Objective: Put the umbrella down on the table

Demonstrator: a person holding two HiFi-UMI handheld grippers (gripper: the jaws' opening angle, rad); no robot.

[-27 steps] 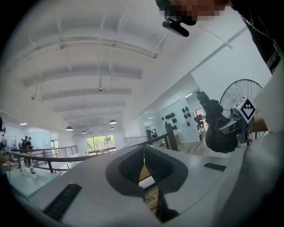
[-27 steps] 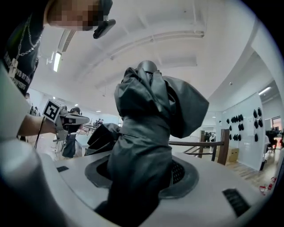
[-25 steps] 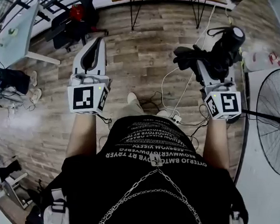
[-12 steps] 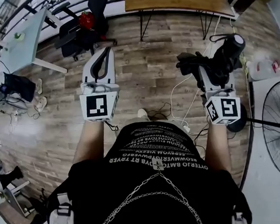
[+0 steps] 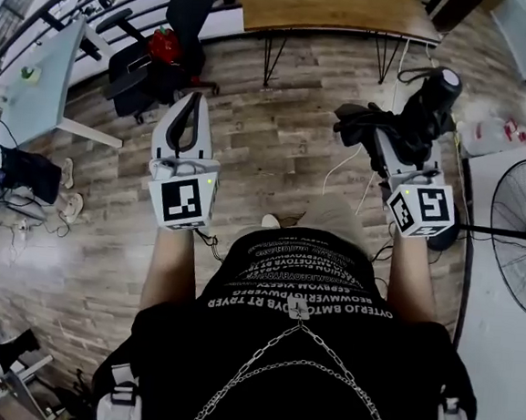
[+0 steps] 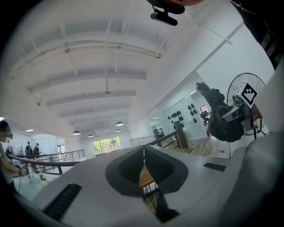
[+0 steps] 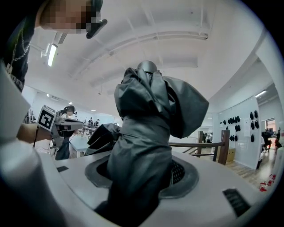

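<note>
The right hand-held gripper [image 5: 399, 134] is clenched on the folded umbrella [image 7: 146, 133], and the grey fabric is bunched between its jaws. The rest of the umbrella sticks out beyond the jaws, so it is carried in the air, well apart from the surface [image 5: 336, 5]. I think the grip is taken on the fabric body so that the umbrella does not swing and can later be laid flat. The left hand-held gripper [image 5: 187, 116] is closed with nothing between its jaws. It seems only to be kept level at the side, out of the way.

The wooden surface stands ahead on thin dark legs, and the near part of its top looks bare. The room is a large open office with a plank floor [image 5: 280, 115], a black chair [image 5: 167, 50], a pale desk [image 5: 46, 76] on the left and a standing fan [image 5: 525, 246] on the right.
</note>
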